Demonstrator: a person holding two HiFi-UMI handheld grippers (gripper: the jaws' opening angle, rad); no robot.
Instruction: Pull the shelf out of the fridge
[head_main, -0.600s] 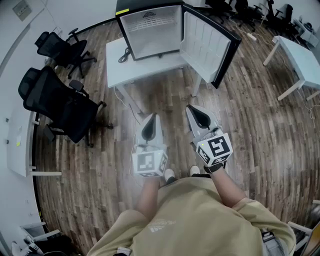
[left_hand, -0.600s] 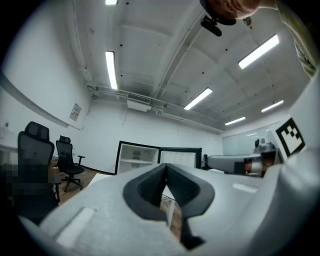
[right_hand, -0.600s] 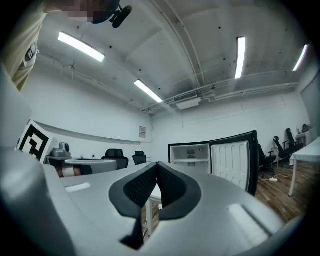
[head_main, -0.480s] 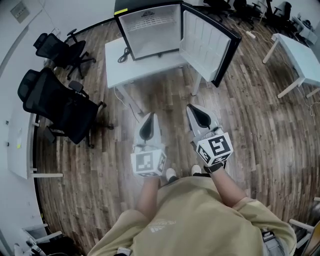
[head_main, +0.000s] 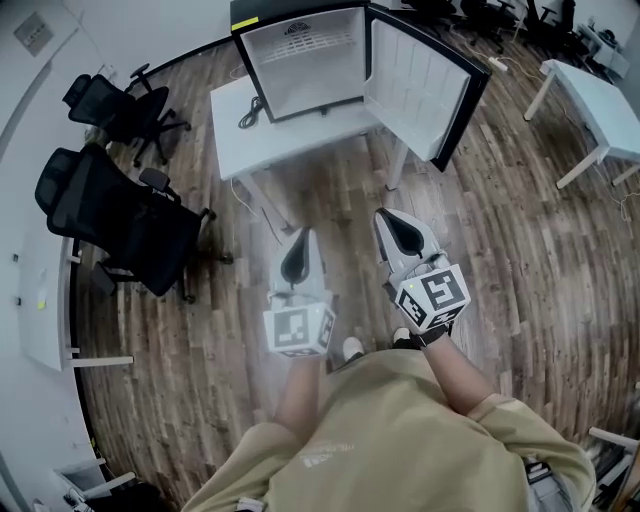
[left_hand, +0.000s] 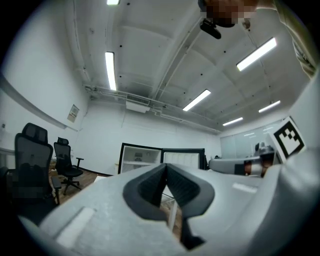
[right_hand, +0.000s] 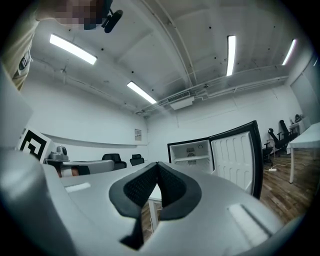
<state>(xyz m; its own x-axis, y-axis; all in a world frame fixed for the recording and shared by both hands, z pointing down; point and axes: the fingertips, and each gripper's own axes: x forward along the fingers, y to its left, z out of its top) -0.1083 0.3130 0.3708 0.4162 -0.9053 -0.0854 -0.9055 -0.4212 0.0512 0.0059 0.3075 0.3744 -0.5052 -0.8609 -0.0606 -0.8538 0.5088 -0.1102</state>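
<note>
The fridge (head_main: 300, 75) at 12 o'clock is cut by the top edge; its shelf (head_main: 320, 46) is too small to tell. The 2 o'clock table (head_main: 597, 97) runs off right.

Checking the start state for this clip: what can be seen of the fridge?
A small fridge, black casing, white inside, stands upright at the far end of a white table. Its door hangs wide open to the right, white ribbed liner showing. One shelf spans the upper interior. A black cable lies beside it.
</note>
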